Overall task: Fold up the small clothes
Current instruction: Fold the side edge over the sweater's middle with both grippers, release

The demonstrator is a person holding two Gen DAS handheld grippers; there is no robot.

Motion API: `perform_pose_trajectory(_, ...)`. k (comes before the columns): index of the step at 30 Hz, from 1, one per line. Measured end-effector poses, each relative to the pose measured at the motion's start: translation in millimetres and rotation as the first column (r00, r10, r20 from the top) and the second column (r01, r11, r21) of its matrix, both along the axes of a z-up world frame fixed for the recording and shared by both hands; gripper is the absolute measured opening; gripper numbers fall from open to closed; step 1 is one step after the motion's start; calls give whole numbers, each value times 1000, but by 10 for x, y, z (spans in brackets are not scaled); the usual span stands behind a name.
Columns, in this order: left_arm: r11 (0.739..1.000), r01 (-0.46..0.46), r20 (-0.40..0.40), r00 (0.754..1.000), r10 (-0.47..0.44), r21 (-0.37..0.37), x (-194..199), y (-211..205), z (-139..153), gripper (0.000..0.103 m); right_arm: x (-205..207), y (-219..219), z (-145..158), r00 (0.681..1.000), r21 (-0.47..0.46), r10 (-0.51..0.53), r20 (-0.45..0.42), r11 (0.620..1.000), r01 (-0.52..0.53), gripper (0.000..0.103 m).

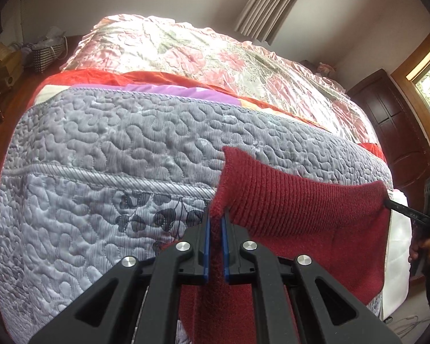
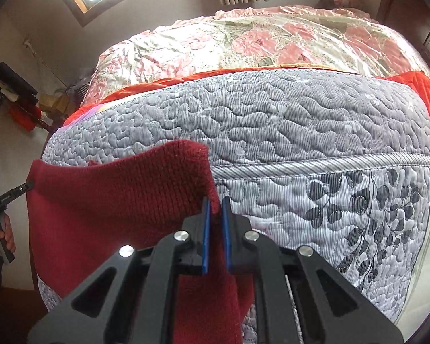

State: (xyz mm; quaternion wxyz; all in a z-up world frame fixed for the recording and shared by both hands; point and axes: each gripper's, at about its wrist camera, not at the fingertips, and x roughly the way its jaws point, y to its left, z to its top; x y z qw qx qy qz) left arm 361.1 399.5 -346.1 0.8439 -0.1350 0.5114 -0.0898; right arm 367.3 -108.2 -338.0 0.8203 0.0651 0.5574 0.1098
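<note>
A dark red knitted garment [image 1: 295, 209] hangs stretched between both grippers above the near end of the bed. My left gripper [image 1: 216, 215] is shut on its left top corner, cloth pinched between the blue pads. My right gripper [image 2: 216, 203] is shut on the opposite top corner of the garment [image 2: 106, 209]. In the left wrist view the right gripper's finger [image 1: 401, 210] shows at the garment's far right edge, held by a hand [image 1: 424, 249]. The right wrist view shows the left gripper's tip [image 2: 14, 195] at the garment's left edge, with a hand [image 2: 3, 235] below it.
The bed carries a grey quilted cover [image 1: 114, 149] under the garment, with an orange-red blanket [image 1: 157, 76] and a pink floral quilt [image 1: 200, 54] behind. A dark wooden cabinet [image 1: 398, 132] stands right of the bed. Boxes and a striped bag [image 1: 46, 51] sit on the floor at the left.
</note>
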Motion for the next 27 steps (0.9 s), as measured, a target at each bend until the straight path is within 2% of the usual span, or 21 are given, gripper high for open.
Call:
perform_pose_trajectory(4, 1000, 1, -1, 1000, -1, 9, 149, 0, -32, 6, 110, 16, -50, 1000, -8, 0, -1, 1000, 0, 7)
perform_pose_trajectory(8, 1000, -7, -47, 999, 8, 7, 265, 21, -213, 6, 206, 21, -150, 1000, -17, -8, -16, 1000, 8, 7)
perform_pose_trajectory(11, 1000, -8, -17, 1000, 7, -19, 285, 3, -147, 6, 232, 18, -69, 1000, -10, -11, 13, 1000, 12, 4)
perform_pose_trajectory(14, 1000, 5, 28, 1000, -4, -18, 273, -25, -67, 6, 266, -15, -20, 999, -3, -18, 31, 1000, 18, 3)
perform_pose_trajectory(15, 1000, 6, 31, 999, -6, -15, 275, -31, -75, 6, 284, -20, -37, 1000, -7, -18, 26, 1000, 18, 0)
perform_pose_trajectory(18, 1000, -6, -33, 999, 6, 8, 328, -12, -293, 7, 348, -70, -189, 999, 0, -28, -29, 1000, 28, 0)
perform_pose_trajectory(19, 1000, -14, -81, 997, 14, 5, 345, -1, -424, 7, 364, -91, -263, 997, 20, -32, -67, 999, 34, 2)
perform_pose_trajectory(21, 999, -31, -145, 989, 33, 21, 354, 30, -639, 12, 344, -136, -305, 995, 61, -54, -85, 996, 59, 8)
perform_pose_trajectory(22, 999, -37, -165, 986, 39, 16, 352, 45, -707, 13, 328, -152, -297, 995, 86, -58, -84, 994, 66, 16)
perform_pose_trajectory(23, 999, -49, -169, 984, 49, 6, 343, 66, -734, 18, 314, -169, -278, 994, 101, -69, -80, 992, 77, 27)
perform_pose_trajectory(25, 997, -75, -150, 986, 73, -9, 325, 115, -710, 29, 305, -204, -241, 994, 114, -91, -63, 989, 97, 41)
perform_pose_trajectory(26, 996, -85, -143, 986, 82, -15, 323, 141, -693, 38, 311, -231, -228, 993, 136, -100, -57, 985, 107, 47)
perform_pose_trajectory(27, 995, -93, -136, 987, 90, -18, 331, 166, -675, 44, 327, -251, -233, 992, 171, -107, -65, 978, 117, 49)
